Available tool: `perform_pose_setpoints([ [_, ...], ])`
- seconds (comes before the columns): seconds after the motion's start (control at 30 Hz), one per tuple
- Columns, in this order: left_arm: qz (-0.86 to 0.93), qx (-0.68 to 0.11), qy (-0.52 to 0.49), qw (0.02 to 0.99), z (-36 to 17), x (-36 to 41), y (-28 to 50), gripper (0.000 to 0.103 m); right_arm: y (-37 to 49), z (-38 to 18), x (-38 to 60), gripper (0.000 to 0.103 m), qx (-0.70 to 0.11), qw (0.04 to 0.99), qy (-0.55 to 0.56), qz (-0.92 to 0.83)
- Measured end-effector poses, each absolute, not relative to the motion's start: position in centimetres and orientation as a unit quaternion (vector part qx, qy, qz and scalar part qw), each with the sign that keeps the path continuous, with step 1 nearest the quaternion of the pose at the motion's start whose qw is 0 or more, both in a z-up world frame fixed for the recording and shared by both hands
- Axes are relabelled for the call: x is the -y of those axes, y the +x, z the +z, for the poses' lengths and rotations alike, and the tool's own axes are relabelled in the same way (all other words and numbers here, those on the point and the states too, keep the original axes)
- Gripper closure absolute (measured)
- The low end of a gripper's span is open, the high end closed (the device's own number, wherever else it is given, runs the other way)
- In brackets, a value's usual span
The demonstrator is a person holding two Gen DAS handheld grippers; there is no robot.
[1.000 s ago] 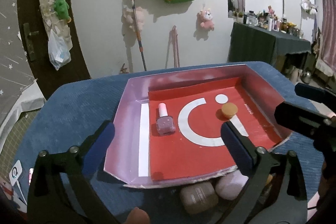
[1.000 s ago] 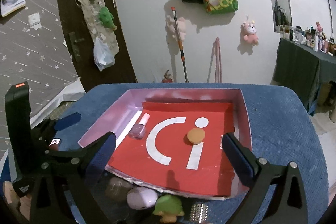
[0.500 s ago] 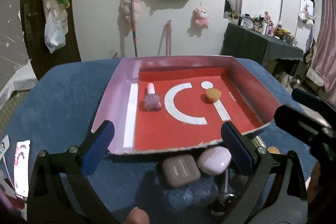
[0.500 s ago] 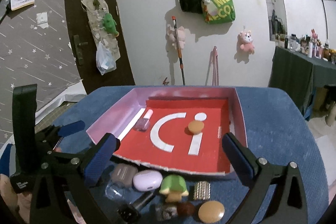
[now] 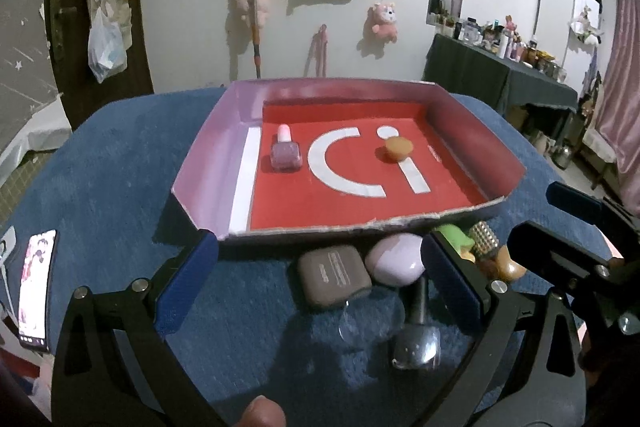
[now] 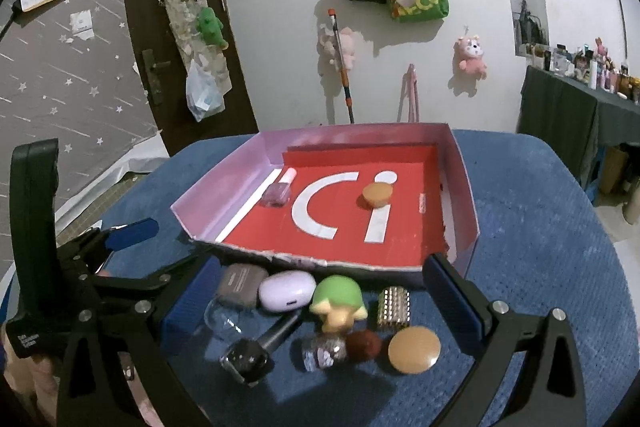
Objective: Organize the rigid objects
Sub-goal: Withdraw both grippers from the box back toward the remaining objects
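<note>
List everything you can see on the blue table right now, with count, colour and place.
tray: 1, red floor, pink walls, centre of table
nail polish bottle: 1, pink, in tray, left
round cap: 1, tan, in tray, right
earbud cases: 2, brown and lilac, before tray
turtle toy: 1, green, before tray
studded block: 1, silver, right of turtle
round disc: 1, tan, nearest right gripper
dark bottle: 1, black, lying near front
phone: 1, table's left edge
left gripper: open
right gripper: open
</note>
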State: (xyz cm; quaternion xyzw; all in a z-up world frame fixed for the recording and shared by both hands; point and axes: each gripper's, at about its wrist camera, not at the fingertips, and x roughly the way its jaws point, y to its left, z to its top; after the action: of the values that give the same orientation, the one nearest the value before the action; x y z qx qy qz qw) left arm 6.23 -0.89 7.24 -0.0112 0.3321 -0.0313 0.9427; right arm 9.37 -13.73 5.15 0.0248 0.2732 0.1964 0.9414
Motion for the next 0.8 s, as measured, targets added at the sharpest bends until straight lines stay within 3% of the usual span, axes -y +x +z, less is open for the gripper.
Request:
perform_pose_setpoints([
  [0.8, -0.017, -0.357, -0.011, 0.934, 4.5, 1.1, 3.3, 0.000, 6.2, 3.0, 14.8, 0.000, -0.273, 0.945, 0.035, 0.177],
])
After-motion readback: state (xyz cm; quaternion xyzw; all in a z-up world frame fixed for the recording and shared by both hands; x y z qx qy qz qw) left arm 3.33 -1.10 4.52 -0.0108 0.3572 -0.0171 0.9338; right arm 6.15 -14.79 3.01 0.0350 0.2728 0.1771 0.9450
